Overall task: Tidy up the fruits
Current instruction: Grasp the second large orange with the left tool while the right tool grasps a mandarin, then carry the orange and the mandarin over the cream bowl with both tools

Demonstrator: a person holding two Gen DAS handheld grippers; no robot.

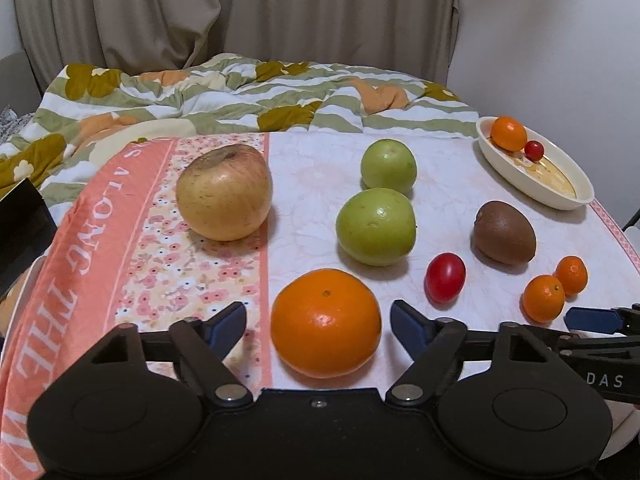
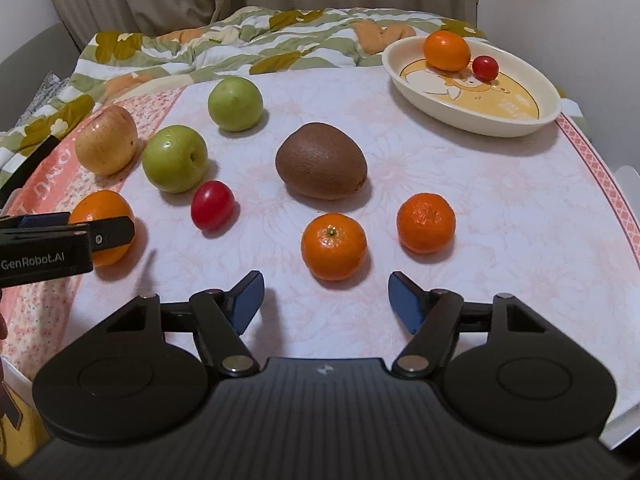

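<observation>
A large orange [image 1: 326, 322] lies between the fingers of my left gripper [image 1: 319, 320], which is open, with a thin gap on each side of the fruit. My right gripper [image 2: 326, 300] is open just short of a small mandarin [image 2: 334, 246]; a second mandarin [image 2: 426, 223] lies to its right. Further back are a kiwi [image 2: 321, 161], a cherry tomato [image 2: 212, 205], two green apples [image 2: 175, 159] [image 2: 235, 98] and a yellow-red apple [image 2: 106, 140]. The cream oval dish [image 2: 480, 128] at the back right holds a mandarin [image 2: 447, 50] and a cherry tomato [image 2: 485, 67].
The fruits lie on a pink floral tablecloth [image 2: 500, 208]. A rumpled flowered quilt [image 1: 240, 96] lies behind the table, with curtains beyond. A dark flat object [image 1: 24, 232] sits at the table's left edge. The table's rounded right edge [image 2: 612, 200] is close to the dish.
</observation>
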